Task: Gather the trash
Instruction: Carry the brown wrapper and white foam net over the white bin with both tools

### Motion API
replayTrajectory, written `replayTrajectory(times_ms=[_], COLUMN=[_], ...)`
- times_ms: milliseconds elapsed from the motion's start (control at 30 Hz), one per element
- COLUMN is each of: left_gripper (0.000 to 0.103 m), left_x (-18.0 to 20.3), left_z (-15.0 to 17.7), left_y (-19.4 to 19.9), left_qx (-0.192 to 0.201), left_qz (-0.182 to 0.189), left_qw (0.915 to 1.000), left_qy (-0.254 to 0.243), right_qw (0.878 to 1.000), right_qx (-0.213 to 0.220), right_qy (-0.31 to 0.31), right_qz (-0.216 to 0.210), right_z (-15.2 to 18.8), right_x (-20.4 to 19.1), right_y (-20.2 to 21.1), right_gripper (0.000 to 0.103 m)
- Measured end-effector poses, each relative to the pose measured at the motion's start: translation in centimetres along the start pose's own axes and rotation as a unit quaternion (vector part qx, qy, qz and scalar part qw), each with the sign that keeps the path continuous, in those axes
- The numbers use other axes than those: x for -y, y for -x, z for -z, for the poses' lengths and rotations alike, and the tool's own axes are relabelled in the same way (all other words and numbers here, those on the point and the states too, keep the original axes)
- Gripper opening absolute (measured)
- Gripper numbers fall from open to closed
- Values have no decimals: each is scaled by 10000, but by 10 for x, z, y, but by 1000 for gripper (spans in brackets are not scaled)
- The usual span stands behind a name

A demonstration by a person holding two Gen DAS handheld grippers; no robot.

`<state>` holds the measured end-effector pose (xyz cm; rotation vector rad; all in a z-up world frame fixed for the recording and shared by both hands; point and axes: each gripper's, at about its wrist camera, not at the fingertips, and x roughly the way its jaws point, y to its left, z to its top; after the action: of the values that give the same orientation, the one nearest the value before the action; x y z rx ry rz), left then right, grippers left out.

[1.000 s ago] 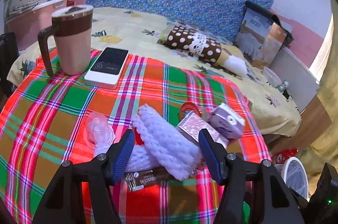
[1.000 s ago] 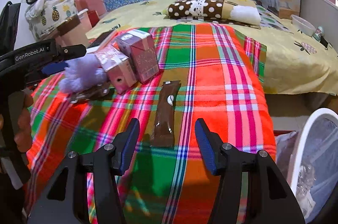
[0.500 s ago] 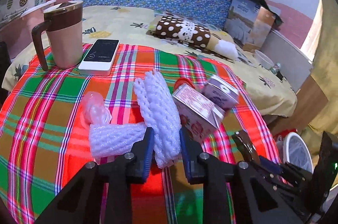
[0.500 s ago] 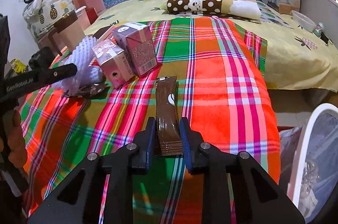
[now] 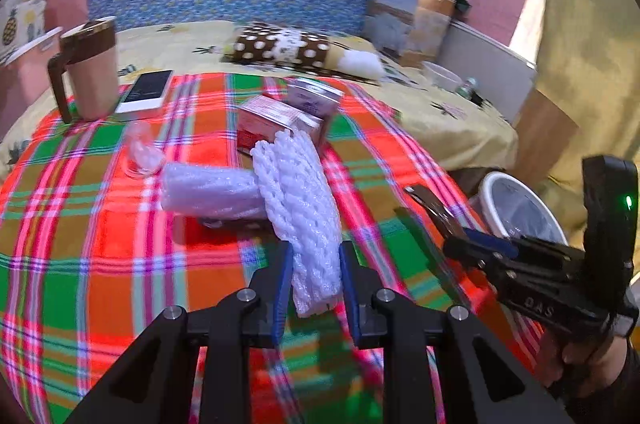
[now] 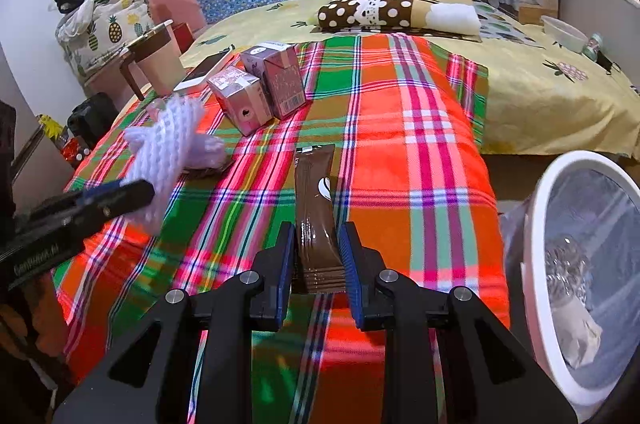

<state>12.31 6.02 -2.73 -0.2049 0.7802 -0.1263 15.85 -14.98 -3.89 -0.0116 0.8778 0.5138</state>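
My left gripper [image 5: 314, 270] is shut on a white foam fruit net [image 5: 298, 199] and holds it above the plaid tablecloth [image 5: 100, 232]; it also shows in the right wrist view [image 6: 168, 139]. My right gripper [image 6: 318, 256] is shut on a brown snack wrapper [image 6: 318, 207], lifted just over the cloth. A second foam net [image 5: 212, 189] and a crumpled clear plastic cup [image 5: 142, 153] lie on the cloth. Two small drink cartons [image 6: 276, 79] [image 6: 238, 99] stand behind them.
A white-rimmed trash bin [image 6: 580, 276] with a clear liner stands off the table's right edge. A mug [image 5: 92, 71] and a phone [image 5: 146, 89] sit at the far left. A bed with a dotted pillow [image 6: 384, 9] lies behind.
Both grippers closed, the left on the foam net, the right on the brown wrapper. Both have lifted their items; the left swung right, bringing the right gripper and bin into view.
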Motion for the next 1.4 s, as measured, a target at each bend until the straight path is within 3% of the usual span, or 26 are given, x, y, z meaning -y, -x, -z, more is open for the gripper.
replayTrajectory(times_ms=[400, 1400], left_gripper=[23, 23], left_x=[36, 112], left_z=[23, 10], left_y=[4, -5], left_qx=[-200, -191], left_qz=[409, 1032], left_qw=[9985, 9922], left_qy=[-307, -669], right_qw=[9997, 9950], right_qx=[107, 619], right_qy=[-206, -625], right_qz=[74, 476], right_z=[13, 29], right_x=[13, 62], right_y=[14, 61], right_gripper=[26, 26])
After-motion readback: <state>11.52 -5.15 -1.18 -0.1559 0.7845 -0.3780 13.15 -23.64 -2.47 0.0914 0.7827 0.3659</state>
